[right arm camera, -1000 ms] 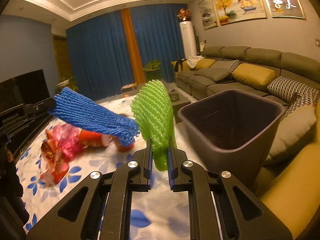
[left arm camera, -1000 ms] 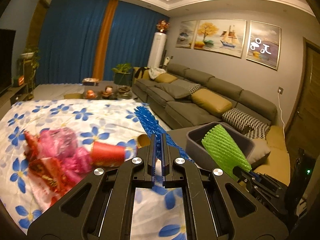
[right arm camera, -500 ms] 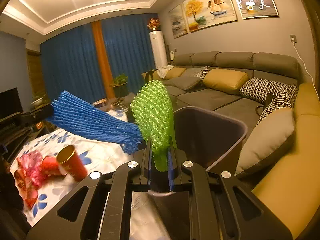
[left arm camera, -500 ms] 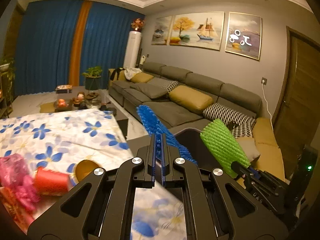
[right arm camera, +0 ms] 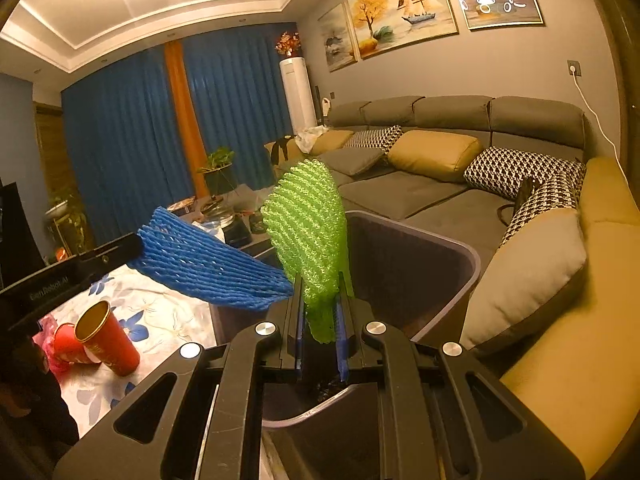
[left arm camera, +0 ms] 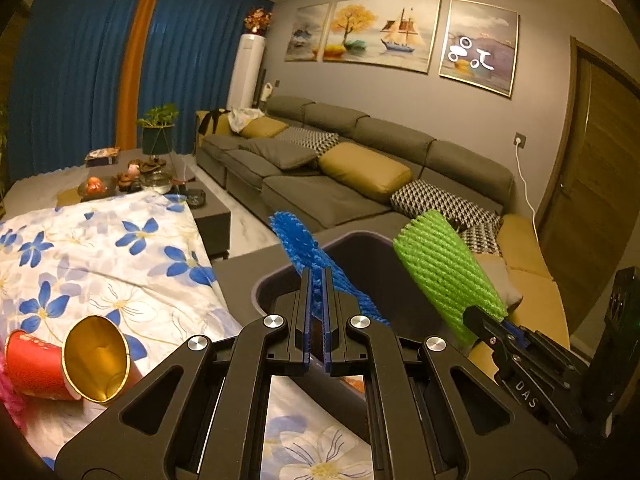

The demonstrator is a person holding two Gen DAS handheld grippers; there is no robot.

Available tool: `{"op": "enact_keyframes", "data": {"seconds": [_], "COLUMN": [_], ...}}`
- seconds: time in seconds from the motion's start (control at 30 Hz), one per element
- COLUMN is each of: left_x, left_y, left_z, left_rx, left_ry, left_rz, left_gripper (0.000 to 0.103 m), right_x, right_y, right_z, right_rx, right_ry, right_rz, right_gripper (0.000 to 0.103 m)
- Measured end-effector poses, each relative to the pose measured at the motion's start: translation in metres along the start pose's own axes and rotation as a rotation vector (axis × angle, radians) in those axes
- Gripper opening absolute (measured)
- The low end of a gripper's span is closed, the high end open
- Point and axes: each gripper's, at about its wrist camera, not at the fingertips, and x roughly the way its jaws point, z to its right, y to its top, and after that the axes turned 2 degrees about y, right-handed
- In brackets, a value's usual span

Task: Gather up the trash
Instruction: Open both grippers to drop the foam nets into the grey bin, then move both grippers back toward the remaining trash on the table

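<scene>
Pinching blue net sleeve (left arm camera: 316, 256) in left claw (left arm camera: 318, 292), long axis forward-left; right claw (right arm camera: 320, 320) clenches upright green sleeve (right arm camera: 308, 224)

Cups (left arm camera: 68, 364) left of bin (left arm camera: 272, 280)

Both grippers are swinging away from the flowered cloth (left arm camera: 120, 264) toward the bin (right arm camera: 420, 264). The left gripper (left arm camera: 318, 280) is carrying its blue net (left arm camera: 316, 256) over the bin's near rim, where a second ago it was hanging above the cloth. The right gripper (right arm camera: 322, 312) is bringing its green net (right arm camera: 308, 228) over the bin's opening. The red cups (left arm camera: 52, 364) and pink wrappers are sliding off to the left edge of both views.
</scene>
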Motion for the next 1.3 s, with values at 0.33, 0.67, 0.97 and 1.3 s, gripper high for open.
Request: {"op": "enact_keyframes", "data": {"seconds": [0.33,0.67,0.97,1.3], "left_x": [0.019,0.035,0.043,0.030], "left_y": [-0.009,-0.016,-0.024,-0.032], "left_z": [0.002,0.009,0.013,0.000], "left_rx": [-0.003,-0.003,0.015,0.003], "left_ry": [-0.011,-0.038,-0.075,-0.008], "left_rz": [-0.046,-0.085,-0.105,-0.069], "left_gripper": [0.003,0.004,0.005,0.076], "right_x": [0.012,0.014,0.012,-0.009], "right_y": [0.001,0.000,0.001,0.002], "right_z": [0.000,0.000,0.005,0.013], "right_rx": [0.003,-0.002,0.008,0.019], "right_ry": [0.002,0.005,0.008,-0.040], "right_rz": [-0.011,0.004,0.029,0.073], "right_gripper": [0.014,0.016,0.047,0.059]}}
